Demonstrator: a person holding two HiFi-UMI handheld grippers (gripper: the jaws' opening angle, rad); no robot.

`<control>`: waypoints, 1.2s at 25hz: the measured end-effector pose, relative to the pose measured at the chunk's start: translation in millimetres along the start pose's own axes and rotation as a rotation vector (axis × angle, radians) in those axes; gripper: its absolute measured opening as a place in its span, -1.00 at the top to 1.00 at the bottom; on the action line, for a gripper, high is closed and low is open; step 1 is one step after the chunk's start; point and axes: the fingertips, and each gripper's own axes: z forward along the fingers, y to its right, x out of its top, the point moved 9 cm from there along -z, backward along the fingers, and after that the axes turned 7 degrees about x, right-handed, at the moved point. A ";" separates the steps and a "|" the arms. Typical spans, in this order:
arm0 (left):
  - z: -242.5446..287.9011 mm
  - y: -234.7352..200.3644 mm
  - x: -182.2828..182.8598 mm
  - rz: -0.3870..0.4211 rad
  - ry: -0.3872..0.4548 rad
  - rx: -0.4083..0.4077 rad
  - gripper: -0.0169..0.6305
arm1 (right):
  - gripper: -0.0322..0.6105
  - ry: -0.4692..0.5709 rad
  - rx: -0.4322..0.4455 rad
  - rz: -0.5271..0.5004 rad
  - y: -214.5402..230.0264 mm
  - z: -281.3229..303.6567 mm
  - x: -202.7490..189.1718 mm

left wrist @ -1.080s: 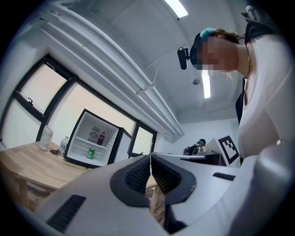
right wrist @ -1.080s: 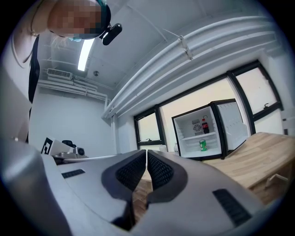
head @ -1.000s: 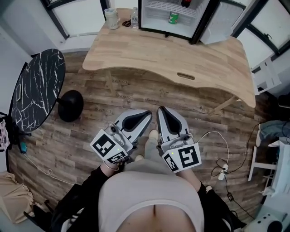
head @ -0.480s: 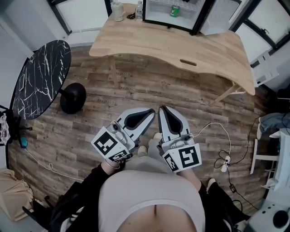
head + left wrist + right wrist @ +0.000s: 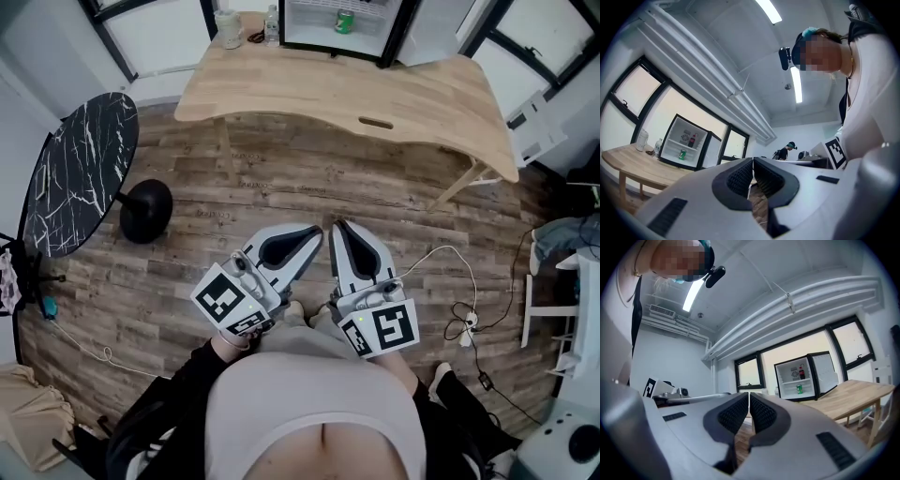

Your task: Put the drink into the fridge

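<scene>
1. The green drink can (image 5: 344, 21) stands straight up. Its long side runs up and down.
2. It sits on the low shelf inside the open fridge (image 5: 389, 45). The fridge stands at the back of the wooden table (image 5: 375, 94). A dark bottle (image 5: 692, 140) stands on the shelf above the can.
3. The can is well apart from both grippers. It is out in front of them, across the wooden floor (image 5: 309, 178).
4. The left gripper (image 5: 316, 234) has its jaws pressed together, with nothing between them.
5. The right gripper (image 5: 336, 228) is closed too and holds nothing.
6. The person holds both grippers close to the belly, side by side. Their tips are near each other and point toward the table.
</scene>
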 end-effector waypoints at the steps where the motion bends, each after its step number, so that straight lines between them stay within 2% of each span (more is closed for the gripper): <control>1: 0.7 1.6 -1.4 -0.003 -0.001 -0.004 0.91 | 0.80 0.001 -0.007 0.002 1.0 -2.4 -1.0; 7: 3.0 6.0 -1.5 0.004 -0.005 -0.025 0.91 | 0.80 0.014 -0.027 -0.012 0.0 -7.9 1.2; 30: -6.0 -0.6 4.9 0.007 0.010 -0.007 0.91 | 0.81 0.001 -0.013 -0.026 -7.2 2.2 2.2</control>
